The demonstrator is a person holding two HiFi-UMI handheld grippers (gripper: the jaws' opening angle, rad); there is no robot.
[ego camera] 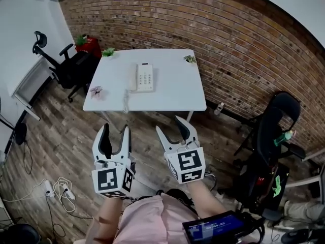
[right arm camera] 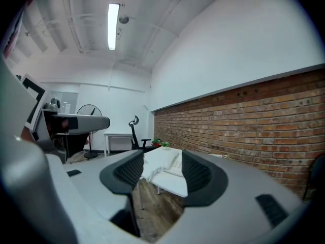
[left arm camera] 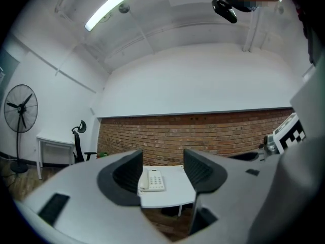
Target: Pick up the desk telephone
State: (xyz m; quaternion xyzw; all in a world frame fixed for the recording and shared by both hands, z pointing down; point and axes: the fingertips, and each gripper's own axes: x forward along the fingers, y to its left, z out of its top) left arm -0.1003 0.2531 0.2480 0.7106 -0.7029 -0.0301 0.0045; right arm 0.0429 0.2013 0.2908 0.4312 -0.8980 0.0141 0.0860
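While the desk telephone lies mid-way across the white table, its long axis running away from you toward the brick wall, handset along its left side, your left gripper and right gripper hang short of the table, jaws apart and empty.

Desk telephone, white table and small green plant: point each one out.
desk telephone (ego camera: 146, 79), head view, on its keypad.
white table (ego camera: 175, 81), head view, bare top right of the telephone.
small green plant (ego camera: 190, 59), head view, on its leaves.
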